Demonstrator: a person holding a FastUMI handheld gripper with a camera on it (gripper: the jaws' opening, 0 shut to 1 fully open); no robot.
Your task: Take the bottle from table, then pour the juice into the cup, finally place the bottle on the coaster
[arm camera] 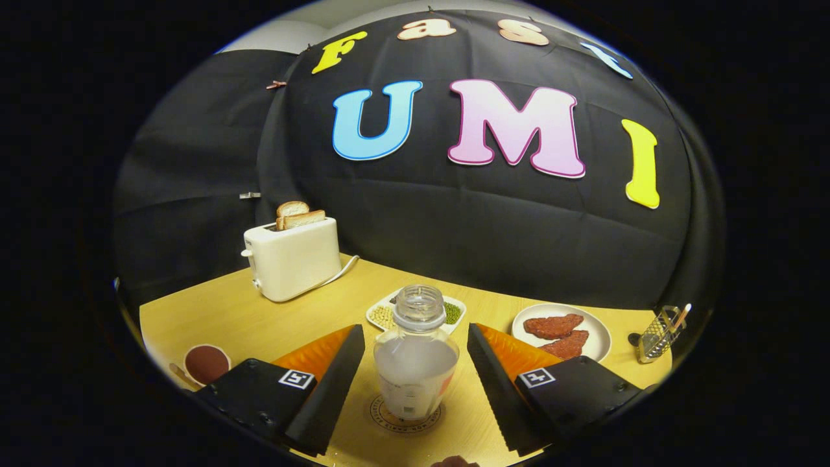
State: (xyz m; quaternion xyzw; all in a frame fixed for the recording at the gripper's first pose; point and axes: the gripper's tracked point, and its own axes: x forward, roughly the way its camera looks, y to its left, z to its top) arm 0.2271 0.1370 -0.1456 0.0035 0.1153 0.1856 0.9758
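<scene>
Clear plastic bottle (415, 353), uncapped, pale cloudy juice inside, stands upright on round printed coaster (406, 412) on the light wooden table (259, 318). Base sits w/in the coaster ring, so the last step looks done or nearly so (judgement).

Hand-held gripper (415, 373): fingers spread wide, one each side of the bottle, clear gap both sides, neither touching it. Bottle is between the fingers, approx centred, neck rising above their tips. Reads as a release: fingers apart so bottle rests on its own base, upright so the open neck won't spill.

Small white cup (207, 363) w/ dark red contents sits well off beyond the left finger, near table edge; presumably kept apart so pouring has room.

Other items beyond the fingers: white toaster (292, 259) w/ two bread slices (298, 214) up; white divided dish of beans (447, 312) just behind bottle; white plate w/ two reddish patties (561, 332); wire utensil holder (661, 332) far right.

Risk: pulling back askew could clip the bottle.
</scene>
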